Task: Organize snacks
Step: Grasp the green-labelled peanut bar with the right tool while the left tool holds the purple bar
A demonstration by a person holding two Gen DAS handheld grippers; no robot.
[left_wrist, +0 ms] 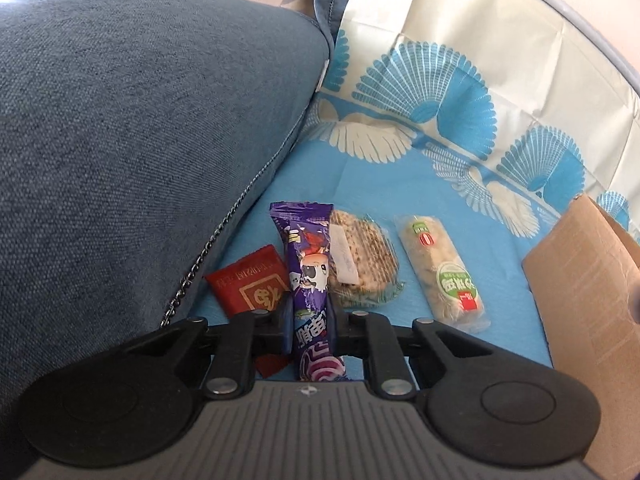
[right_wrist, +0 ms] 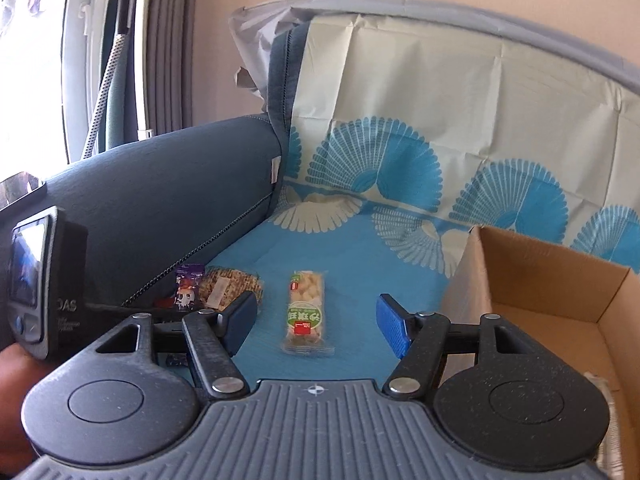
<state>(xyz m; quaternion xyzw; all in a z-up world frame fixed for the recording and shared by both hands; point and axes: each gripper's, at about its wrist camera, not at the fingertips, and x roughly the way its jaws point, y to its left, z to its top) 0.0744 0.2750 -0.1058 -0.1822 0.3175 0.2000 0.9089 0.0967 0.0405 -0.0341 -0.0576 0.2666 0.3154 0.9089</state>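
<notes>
My left gripper (left_wrist: 309,322) is shut on a purple snack packet (left_wrist: 308,264) that points away from me over the blue cloth. A red sachet (left_wrist: 250,282) lies left of it, a round grain cake (left_wrist: 362,258) right of it, and a clear bar with a green label (left_wrist: 440,268) further right. My right gripper (right_wrist: 316,322) is open, its blue pads either side of the green-label bar (right_wrist: 306,312), just above it. The purple packet (right_wrist: 187,286) and grain cake (right_wrist: 230,284) show at its left.
A brown cardboard box (right_wrist: 560,280) stands open at the right; its wall also shows in the left wrist view (left_wrist: 592,280). A blue-grey sofa cushion (left_wrist: 140,140) rises at the left. The fan-patterned cloth (right_wrist: 400,152) runs up the backrest. The left handheld unit (right_wrist: 36,280) is at the far left.
</notes>
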